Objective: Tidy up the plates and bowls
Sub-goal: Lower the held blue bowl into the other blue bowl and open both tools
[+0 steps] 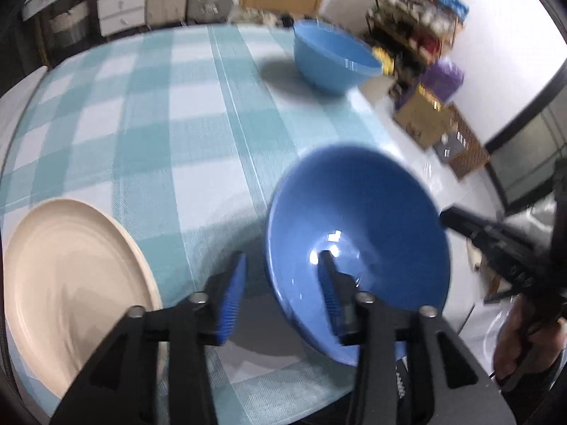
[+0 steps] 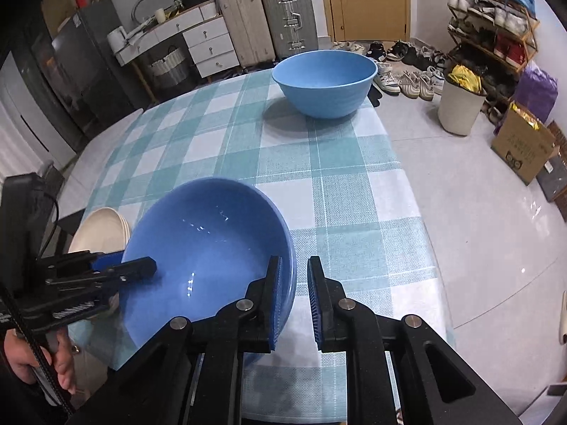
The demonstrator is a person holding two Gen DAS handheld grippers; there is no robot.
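Observation:
A deep blue bowl [image 1: 358, 212] [image 2: 212, 248] sits near the front of the checked tablecloth [image 2: 319, 177]. My left gripper [image 1: 282, 255] is open astride the bowl's left rim, one finger inside and one outside, with neither pad touching it. My right gripper [image 2: 295, 258] straddles the opposite rim with its jaws narrowly apart, and a sliver of cloth shows between the outer pad and the wall. Each gripper appears in the other view, the right gripper [image 1: 457, 217] and the left gripper [image 2: 141, 265]. A cream plate [image 1: 71, 283] lies to the left and looks like a small stack of cream plates [image 2: 102, 226]. A larger light-blue bowl [image 1: 333, 60] [image 2: 324, 85] stands at the far edge.
The table's right edge drops to a tiled floor with a white bin [image 2: 460, 106], a cardboard box [image 2: 521, 145], a shoe rack [image 2: 496, 17] and several loose shoes. Suitcases [image 2: 265, 21] and drawers stand behind. A person's hand [image 2: 21, 361] holds the left gripper's handle.

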